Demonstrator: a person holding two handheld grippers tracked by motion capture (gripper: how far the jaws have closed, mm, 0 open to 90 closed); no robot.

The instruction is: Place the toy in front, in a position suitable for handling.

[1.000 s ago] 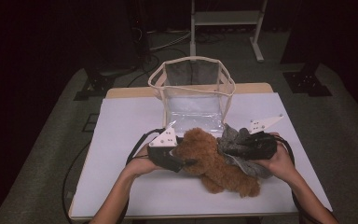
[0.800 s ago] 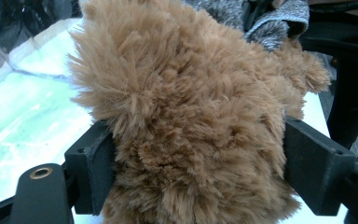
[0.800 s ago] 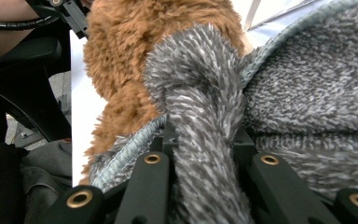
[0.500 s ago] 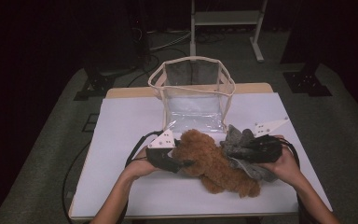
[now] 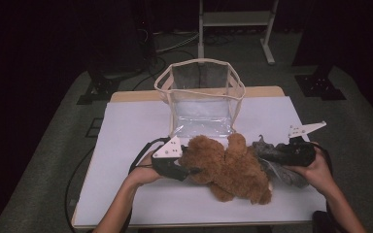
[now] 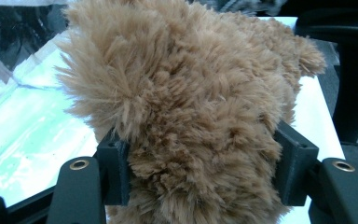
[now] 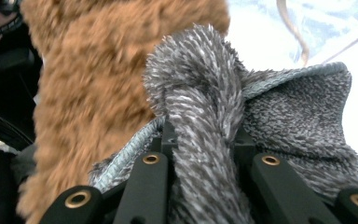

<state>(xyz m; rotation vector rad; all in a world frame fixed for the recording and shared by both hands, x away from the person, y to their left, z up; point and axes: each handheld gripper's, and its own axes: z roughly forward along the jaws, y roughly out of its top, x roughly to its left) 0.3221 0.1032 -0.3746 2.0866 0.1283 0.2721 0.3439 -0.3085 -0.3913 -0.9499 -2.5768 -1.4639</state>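
Note:
A brown plush bear (image 5: 228,167) lies on the white table (image 5: 126,145), just in front of a clear bag. My left gripper (image 5: 192,171) is shut on the bear's left side; in the left gripper view the fur (image 6: 191,116) bulges between both jaws. A grey fuzzy cloth (image 5: 281,167) lies against the bear's right side. My right gripper (image 5: 264,154) is shut on a fold of that cloth (image 7: 205,116), with the brown fur (image 7: 88,93) right beside it.
A clear plastic bag with a beige rim (image 5: 199,94) stands open behind the bear at mid-table. Its glossy base (image 6: 23,126) lies to the left of the bear. Dark floor and a metal stand (image 5: 233,24) lie beyond the table.
My right gripper has pulled the grey cloth a little to the right and toward the front edge. The left gripper and the bear have barely moved.

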